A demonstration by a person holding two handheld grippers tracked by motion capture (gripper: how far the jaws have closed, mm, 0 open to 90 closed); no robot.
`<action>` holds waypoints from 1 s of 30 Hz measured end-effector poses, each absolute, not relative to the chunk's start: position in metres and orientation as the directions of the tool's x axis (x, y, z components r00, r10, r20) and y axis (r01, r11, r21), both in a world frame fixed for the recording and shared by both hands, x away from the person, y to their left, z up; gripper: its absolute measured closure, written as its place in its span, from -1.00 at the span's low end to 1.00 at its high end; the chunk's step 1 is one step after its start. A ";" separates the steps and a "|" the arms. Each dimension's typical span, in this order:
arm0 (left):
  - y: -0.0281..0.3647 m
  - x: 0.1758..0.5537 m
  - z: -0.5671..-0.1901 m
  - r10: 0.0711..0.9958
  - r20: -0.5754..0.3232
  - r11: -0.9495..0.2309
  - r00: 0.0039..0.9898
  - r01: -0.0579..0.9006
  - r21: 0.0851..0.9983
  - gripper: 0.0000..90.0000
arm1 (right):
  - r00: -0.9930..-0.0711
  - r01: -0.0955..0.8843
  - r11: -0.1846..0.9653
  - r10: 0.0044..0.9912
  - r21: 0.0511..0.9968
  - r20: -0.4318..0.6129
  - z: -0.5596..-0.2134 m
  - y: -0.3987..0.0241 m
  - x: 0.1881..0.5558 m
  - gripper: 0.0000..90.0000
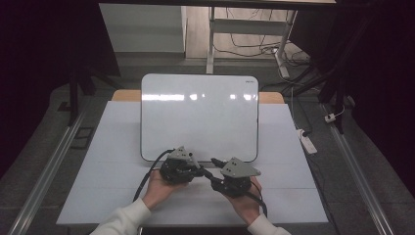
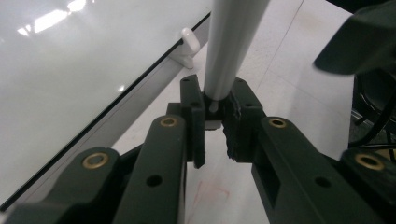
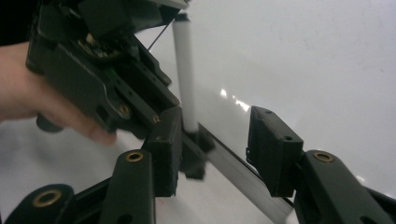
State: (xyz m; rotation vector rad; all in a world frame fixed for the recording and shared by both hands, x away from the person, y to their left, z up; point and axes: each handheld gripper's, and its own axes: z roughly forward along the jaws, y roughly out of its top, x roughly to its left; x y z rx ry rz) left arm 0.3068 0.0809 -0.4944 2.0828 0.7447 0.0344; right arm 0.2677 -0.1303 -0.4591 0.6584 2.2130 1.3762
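White marker (image 2: 233,46) clamped in my left gripper (image 2: 215,119), near edge of the whiteboard (image 1: 195,112).
Marker's long axis runs away from the left jaws toward my right gripper (image 3: 215,154), which is the closer free tool. Its jaws stand part open around the marker's free end with a gap on the right side, pads not pressing yet. My read: next is close right, pull the cap.
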 end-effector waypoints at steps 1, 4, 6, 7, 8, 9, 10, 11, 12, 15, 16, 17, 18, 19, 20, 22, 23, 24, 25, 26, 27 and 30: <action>0.078 0.307 -0.494 0.518 -0.242 -0.421 0.820 0.491 0.763 0.73 | -0.785 0.159 0.391 0.607 0.907 -0.124 -0.459 -0.128 0.268 0.25; 0.074 0.307 -0.494 0.512 -0.247 -0.420 0.823 0.490 0.764 0.73 | -0.783 0.156 0.393 0.609 0.906 -0.129 -0.459 -0.122 0.269 0.31; 0.071 0.307 -0.495 0.510 -0.247 -0.421 0.824 0.490 0.763 0.73 | -0.783 0.160 0.398 0.608 0.903 -0.129 -0.460 -0.119 0.270 0.38; 0.069 0.307 -0.494 0.508 -0.245 -0.425 0.826 0.487 0.763 0.73 | -0.783 0.163 0.400 0.608 0.902 -0.129 -0.460 -0.118 0.270 0.41; 0.068 0.307 -0.494 0.505 -0.243 -0.427 0.828 0.485 0.763 0.73 | -0.782 0.166 0.399 0.611 0.902 -0.126 -0.461 -0.117 0.270 0.45; 0.067 0.307 -0.494 0.506 -0.243 -0.427 0.828 0.485 0.763 0.73 | -0.781 0.166 0.402 0.611 0.901 -0.128 -0.461 -0.117 0.270 0.48; 0.066 0.307 -0.494 0.502 -0.240 -0.431 0.831 0.481 0.763 0.73 | -0.782 0.167 0.404 0.610 0.899 -0.129 -0.461 -0.116 0.271 0.53; 0.064 0.307 -0.495 0.503 -0.243 -0.429 0.830 0.483 0.763 0.73 | -0.780 0.168 0.406 0.611 0.898 -0.130 -0.461 -0.116 0.271 0.57; 0.063 0.307 -0.495 0.500 -0.240 -0.434 0.832 0.481 0.762 0.73 | -0.779 0.167 0.410 0.612 0.897 -0.135 -0.461 -0.115 0.271 0.62; 0.061 0.306 -0.495 0.495 -0.240 -0.436 0.835 0.478 0.763 0.73 | -0.771 0.159 0.420 0.618 0.893 -0.154 -0.462 -0.114 0.271 0.77; 0.061 0.306 -0.495 0.494 -0.241 -0.435 0.835 0.478 0.763 0.73 | -0.769 0.159 0.419 0.620 0.894 -0.154 -0.462 -0.114 0.272 0.78; 0.061 0.306 -0.495 0.494 -0.242 -0.433 0.835 0.477 0.765 0.73 | -0.767 0.161 0.418 0.623 0.894 -0.153 -0.462 -0.115 0.272 0.80; 0.061 0.306 -0.494 0.493 -0.240 -0.430 0.837 0.473 0.769 0.72 | -0.763 0.160 0.419 0.627 0.894 -0.157 -0.461 -0.115 0.272 0.80; 0.061 0.306 -0.494 0.493 -0.239 -0.426 0.837 0.471 0.772 0.71 | -0.762 0.159 0.411 0.629 0.898 -0.153 -0.461 -0.116 0.272 0.80; 0.062 0.306 -0.494 0.495 -0.240 -0.420 0.835 0.471 0.775 0.69 | -0.760 0.158 0.407 0.632 0.900 -0.152 -0.460 -0.117 0.272 0.80; 0.063 0.305 -0.492 0.503 -0.241 -0.409 0.830 0.474 0.780 0.44 | -0.750 0.146 0.399 0.641 0.905 -0.161 -0.457 -0.120 0.271 0.80; 0.065 0.303 -0.491 0.508 -0.240 -0.402 0.827 0.474 0.783 0.30 | -0.744 0.145 0.395 0.648 0.907 -0.163 -0.455 -0.122 0.271 0.80; 0.068 0.302 -0.490 0.513 -0.235 -0.394 0.825 0.470 0.790 0.20 | -0.739 0.147 0.385 0.655 0.911 -0.157 -0.452 -0.126 0.273 0.80; 0.072 0.300 -0.488 0.522 -0.232 -0.384 0.821 0.468 0.796 0.10 | -0.730 0.157 0.372 0.667 0.915 -0.146 -0.449 -0.131 0.275 0.80; 0.078 0.297 -0.486 0.531 -0.226 -0.375 0.817 0.465 0.802 0.00 | -0.718 0.170 0.355 0.683 0.920 -0.131 -0.446 -0.137 0.278 0.80; 0.084 0.294 -0.484 0.542 -0.217 -0.367 0.812 0.461 0.808 -0.08 | -0.704 0.180 0.339 0.700 0.923 -0.120 -0.443 -0.144 0.281 0.80; 0.106 0.283 -0.479 0.578 -0.182 -0.356 0.796 0.446 0.821 -0.20 | -0.646 0.229 0.304 0.758 0.925 -0.089 -0.437 -0.169 0.294 0.80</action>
